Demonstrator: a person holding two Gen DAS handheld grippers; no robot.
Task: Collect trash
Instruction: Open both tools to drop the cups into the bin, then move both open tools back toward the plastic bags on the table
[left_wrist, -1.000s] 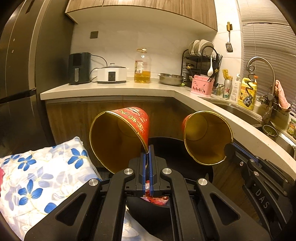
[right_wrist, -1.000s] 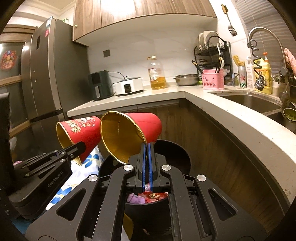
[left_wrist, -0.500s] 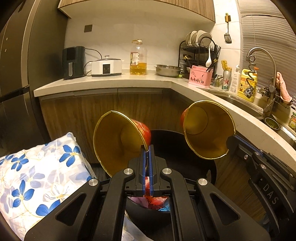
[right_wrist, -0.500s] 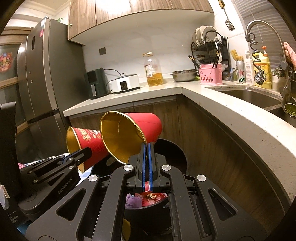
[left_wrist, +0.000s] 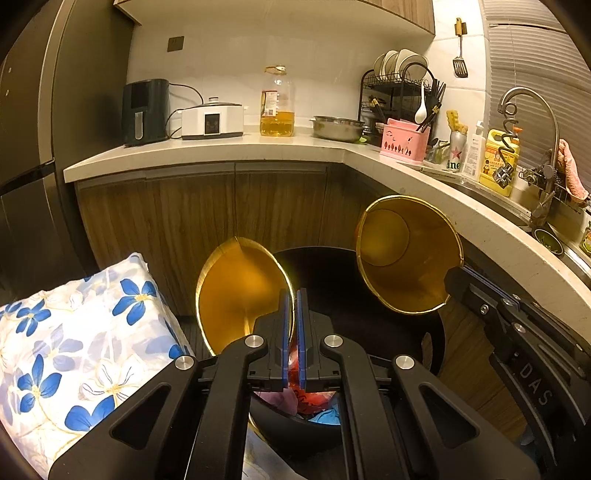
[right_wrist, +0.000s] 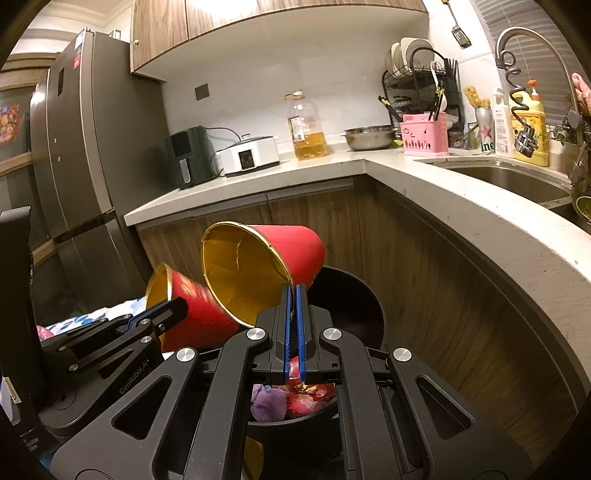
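Observation:
My left gripper (left_wrist: 291, 295) is shut on the rim of a red paper cup with a gold inside (left_wrist: 240, 295), tipped over the black trash bin (left_wrist: 332, 273). My right gripper (right_wrist: 293, 291) is shut on the rim of a second red cup (right_wrist: 258, 269), also tilted over the bin (right_wrist: 351, 295). Each cup shows in the other view: the right cup (left_wrist: 406, 258) and the left cup (right_wrist: 192, 306). The bin holds red and purple wrappers (right_wrist: 291, 398).
A floral pillow (left_wrist: 74, 332) lies left of the bin. Wooden cabinets (left_wrist: 221, 206) and an L-shaped worktop (right_wrist: 461, 206) stand behind and right. A grey fridge (right_wrist: 85, 166) is at the left. A sink (right_wrist: 509, 181) is at the right.
Both cups have come lower over the bin. The left cup has tipped further, so its red outside is now hidden in the left wrist view. Both grippers stay shut.

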